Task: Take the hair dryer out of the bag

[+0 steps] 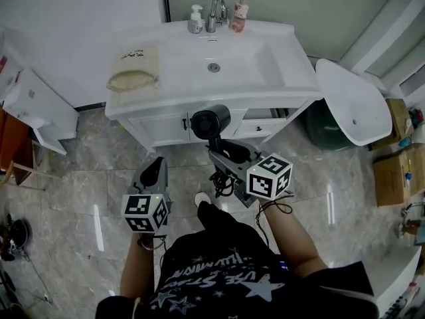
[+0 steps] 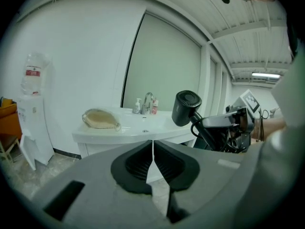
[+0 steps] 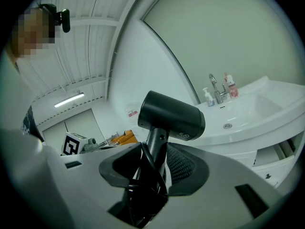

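A black hair dryer [image 1: 210,121] is held up in front of the white vanity, its handle and bundled cord clamped between the pads of my right gripper [image 1: 218,149]. In the right gripper view the dryer's barrel [image 3: 171,116] stands above the jaws of this gripper [image 3: 155,162]. A beige drawstring bag [image 1: 135,67] lies on the counter's left end, away from both grippers. My left gripper [image 1: 156,166] hangs lower left of the dryer. Its jaws [image 2: 153,149] are shut with nothing between them. From there the bag [image 2: 101,119] and dryer [image 2: 186,108] both show.
The sink basin [image 1: 214,62] has a faucet [image 1: 216,10] and two bottles behind it. A white toilet lid [image 1: 352,102] and cardboard boxes [image 1: 397,171] stand at the right. A white water dispenser [image 1: 40,108] is at the left. The person's legs are below me.
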### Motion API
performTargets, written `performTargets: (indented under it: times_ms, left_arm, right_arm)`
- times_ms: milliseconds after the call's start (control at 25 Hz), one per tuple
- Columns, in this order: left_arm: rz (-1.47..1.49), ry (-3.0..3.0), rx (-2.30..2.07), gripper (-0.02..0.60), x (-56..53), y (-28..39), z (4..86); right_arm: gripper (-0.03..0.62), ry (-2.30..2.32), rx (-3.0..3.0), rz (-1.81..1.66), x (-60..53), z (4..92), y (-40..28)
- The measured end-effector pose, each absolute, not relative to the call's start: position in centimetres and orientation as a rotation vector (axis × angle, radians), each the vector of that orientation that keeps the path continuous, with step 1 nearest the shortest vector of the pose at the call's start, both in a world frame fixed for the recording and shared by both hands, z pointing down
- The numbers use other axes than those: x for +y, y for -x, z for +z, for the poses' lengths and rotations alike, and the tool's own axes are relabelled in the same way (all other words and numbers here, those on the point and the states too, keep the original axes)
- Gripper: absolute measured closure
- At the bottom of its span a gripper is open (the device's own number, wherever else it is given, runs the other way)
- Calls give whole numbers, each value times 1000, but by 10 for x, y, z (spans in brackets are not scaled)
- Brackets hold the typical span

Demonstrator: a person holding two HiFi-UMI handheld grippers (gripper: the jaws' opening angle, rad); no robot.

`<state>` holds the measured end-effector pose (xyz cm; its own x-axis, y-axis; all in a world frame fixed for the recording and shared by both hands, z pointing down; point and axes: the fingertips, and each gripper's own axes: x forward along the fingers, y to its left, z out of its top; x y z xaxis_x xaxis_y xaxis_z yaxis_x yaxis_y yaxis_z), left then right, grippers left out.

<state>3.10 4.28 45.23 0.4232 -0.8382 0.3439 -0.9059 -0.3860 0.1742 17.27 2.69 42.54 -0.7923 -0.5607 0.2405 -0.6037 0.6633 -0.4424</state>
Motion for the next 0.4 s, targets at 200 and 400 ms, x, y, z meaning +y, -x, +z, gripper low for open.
performTargets:
  times_ms: [200,400]
  left_arm:
    - [293,-2371,-1482,554,99,-30,448]
    - [297,-2374,-1470,554,154,-25,443]
  right_arm:
    - [424,-1024,-2779,800,85,420,-176]
    - [424,-1046,-2755,807,141,419,-176]
